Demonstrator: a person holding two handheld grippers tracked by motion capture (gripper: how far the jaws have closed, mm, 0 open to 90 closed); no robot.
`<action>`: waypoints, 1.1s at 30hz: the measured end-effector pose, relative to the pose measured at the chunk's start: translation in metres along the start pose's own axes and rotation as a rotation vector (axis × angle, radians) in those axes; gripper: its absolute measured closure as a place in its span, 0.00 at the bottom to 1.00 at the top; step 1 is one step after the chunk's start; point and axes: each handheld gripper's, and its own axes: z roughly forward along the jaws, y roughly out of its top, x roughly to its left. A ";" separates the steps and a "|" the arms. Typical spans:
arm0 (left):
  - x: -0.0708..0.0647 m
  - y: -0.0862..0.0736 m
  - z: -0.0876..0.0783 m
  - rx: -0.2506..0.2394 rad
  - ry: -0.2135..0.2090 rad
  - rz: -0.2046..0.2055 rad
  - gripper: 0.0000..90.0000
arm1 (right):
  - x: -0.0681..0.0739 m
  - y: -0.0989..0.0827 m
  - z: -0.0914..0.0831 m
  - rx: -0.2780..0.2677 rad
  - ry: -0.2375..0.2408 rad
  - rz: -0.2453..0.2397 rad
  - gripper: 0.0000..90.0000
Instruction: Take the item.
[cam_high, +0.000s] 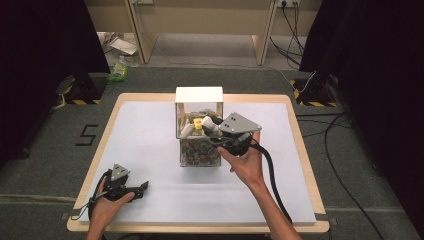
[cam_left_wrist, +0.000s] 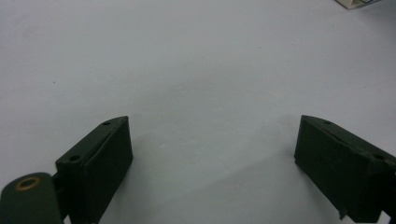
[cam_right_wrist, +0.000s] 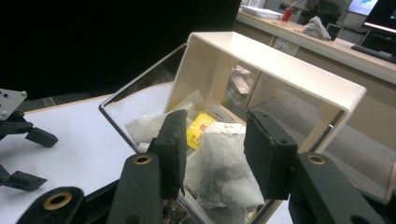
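Dim, perhaps slightly soft; dark edges.

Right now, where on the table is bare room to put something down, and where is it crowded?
The white sheet is bare left of the clear box, beyond the left gripper, and along the near edge between the forearms. Crowded: the middle, where the right gripper reaches into the box among tea bags.

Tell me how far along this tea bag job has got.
Early stage, it seems. Nothing lies out on the white mat. In hand: the right gripper reaches into the clear box, its jaws astride a tea bag without clearly pressing it. Left: gripping and lifting it out. The left gripper waits open over bare mat.
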 end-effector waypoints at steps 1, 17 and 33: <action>0.000 0.000 0.000 0.000 0.000 0.001 0.11 | 0.000 0.000 0.002 0.001 -0.001 -0.003 0.67; 0.000 0.000 0.000 0.000 0.000 0.000 0.11 | 0.003 0.005 0.025 0.098 -0.055 -0.085 0.76; 0.000 0.000 0.000 0.002 0.000 0.001 0.11 | -0.004 0.007 0.022 0.076 -0.035 -0.084 1.00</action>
